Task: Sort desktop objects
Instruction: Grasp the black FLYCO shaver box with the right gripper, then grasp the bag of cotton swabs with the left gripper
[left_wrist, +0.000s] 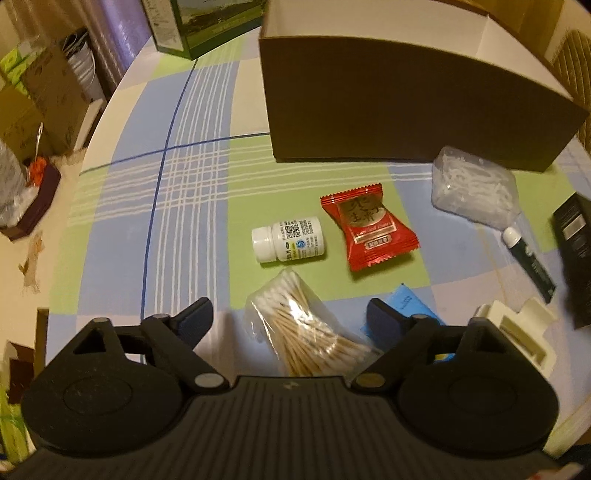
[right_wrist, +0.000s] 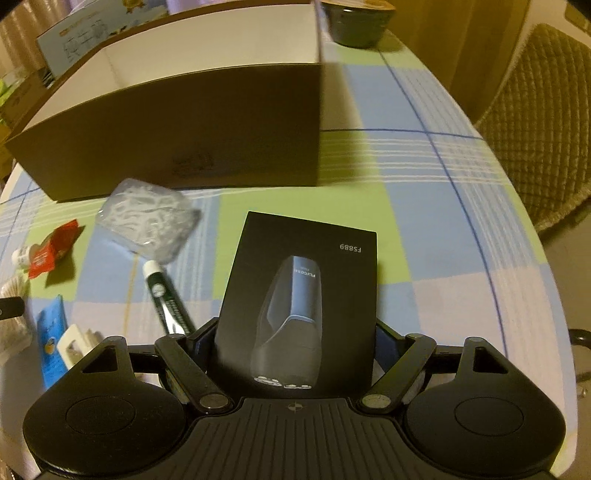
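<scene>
My left gripper (left_wrist: 290, 321) is open, its fingers on either side of a clear bag of cotton swabs (left_wrist: 299, 332) on the table. Beyond lie a white pill bottle (left_wrist: 288, 239), a red snack packet (left_wrist: 369, 230), a bag of white floss picks (left_wrist: 474, 188) and a green tube (left_wrist: 530, 262). My right gripper (right_wrist: 295, 339) is shut on a black shaver box (right_wrist: 301, 302), held above the table. The open brown cardboard box (left_wrist: 406, 107) stands at the back; it also shows in the right wrist view (right_wrist: 177, 129).
A blue packet (left_wrist: 402, 306) and a white plastic piece (left_wrist: 517, 332) lie at the right of the left gripper. A green carton (left_wrist: 199, 26) stands at the far table edge. A woven chair (right_wrist: 543, 122) is off the table's right side. Clutter covers the floor at left.
</scene>
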